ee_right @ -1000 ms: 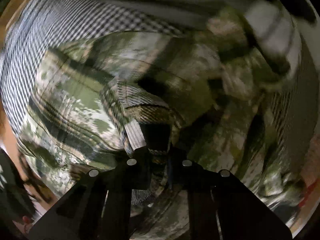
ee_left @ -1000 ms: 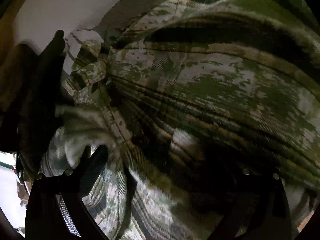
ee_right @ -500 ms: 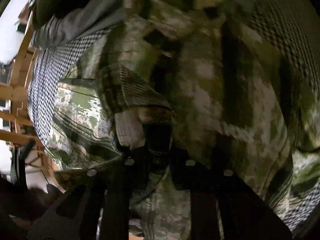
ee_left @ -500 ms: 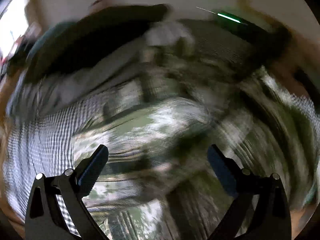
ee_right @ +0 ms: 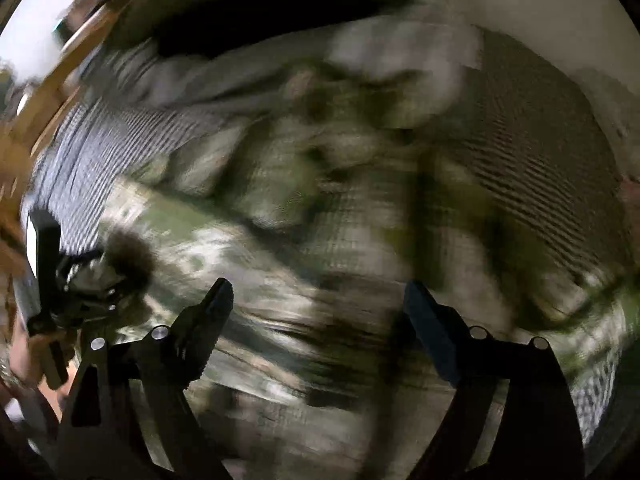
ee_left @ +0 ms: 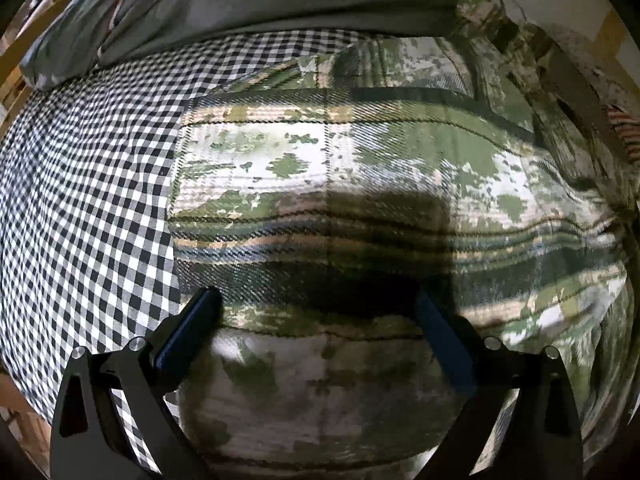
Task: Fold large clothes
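A large green, cream and tan plaid shirt [ee_left: 360,184] lies spread on a bed covered with a black-and-white checked sheet [ee_left: 88,184], and this is the garment to be folded. In the left wrist view its near part lies fairly flat, with one straight edge running down against the sheet, while its far right part bunches into ridges near the wall. A grey pillow [ee_left: 248,4] lies across the head of the bed beyond it, so the shirt has the open middle of the bed to itself, which suits folding a big garment. The left gripper [ee_left: 318,308] hangs above the flat cloth with its jaws wide apart and nothing between them; its shadow falls on the fabric just ahead of the fingers, so it looks close over the shirt but not pressing on it. The right gripper [ee_right: 316,300] has just been opening and now also stands wide with nothing between its fingers. Its view is heavily smeared, yet the same shirt [ee_right: 304,216] fills it, rumpled at the far side. At the left edge of that view a dark tool, probably the other gripper, shows over the cloth. With both grippers free, the likely reason is a pause between folds: a section has been let go so it lies where it was laid, and the next step would call for fresh holds on an edge.
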Available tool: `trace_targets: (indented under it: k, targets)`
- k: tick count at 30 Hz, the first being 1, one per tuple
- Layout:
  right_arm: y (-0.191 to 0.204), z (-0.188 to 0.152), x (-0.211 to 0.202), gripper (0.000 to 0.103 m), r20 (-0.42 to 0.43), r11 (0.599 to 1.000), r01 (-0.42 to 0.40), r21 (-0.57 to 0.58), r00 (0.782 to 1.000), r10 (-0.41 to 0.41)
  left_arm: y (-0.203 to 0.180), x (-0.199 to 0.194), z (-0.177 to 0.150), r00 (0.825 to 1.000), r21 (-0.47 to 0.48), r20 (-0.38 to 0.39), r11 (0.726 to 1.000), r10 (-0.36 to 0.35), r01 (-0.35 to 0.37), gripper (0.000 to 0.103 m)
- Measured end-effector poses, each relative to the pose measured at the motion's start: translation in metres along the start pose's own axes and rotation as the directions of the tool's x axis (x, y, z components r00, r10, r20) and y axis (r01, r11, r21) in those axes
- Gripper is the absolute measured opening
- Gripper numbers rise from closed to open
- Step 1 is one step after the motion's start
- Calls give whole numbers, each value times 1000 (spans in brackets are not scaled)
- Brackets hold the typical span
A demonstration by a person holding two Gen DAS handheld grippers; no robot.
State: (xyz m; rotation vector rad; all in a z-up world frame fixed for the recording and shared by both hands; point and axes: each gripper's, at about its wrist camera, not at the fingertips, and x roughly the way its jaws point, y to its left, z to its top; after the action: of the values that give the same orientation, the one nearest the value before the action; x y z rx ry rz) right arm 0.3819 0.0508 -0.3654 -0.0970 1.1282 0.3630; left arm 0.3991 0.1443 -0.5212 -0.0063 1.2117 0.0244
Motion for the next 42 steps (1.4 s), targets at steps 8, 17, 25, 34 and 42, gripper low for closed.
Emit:
trace_targets:
  k: [8,17,25,34,42]
  targets:
    - [37,-38,92,80,-179,998,-21,-55,984,10,9,2,-14,1000,21,21,1000,-17,17,97]
    - [30,-44,79,89,-123,999,29,-31,992,-32,1,-14,-15,1000,10,17,1000,-10,10,97]
    - [28,-83,59,99,-127,990,134,46,984,-127,-13,-5,-19,999,45,-24,998,43,-42,97]
    - [-22,-86,2,100,38,967,10,255,999,-21,-34,-44,10,1000,27,5,1000,-4,4,98]
    - [-124,-130,-59,100,211,846,-106,522,977,-7,-187,-65,32,970,174,59,960,-234,221,98]
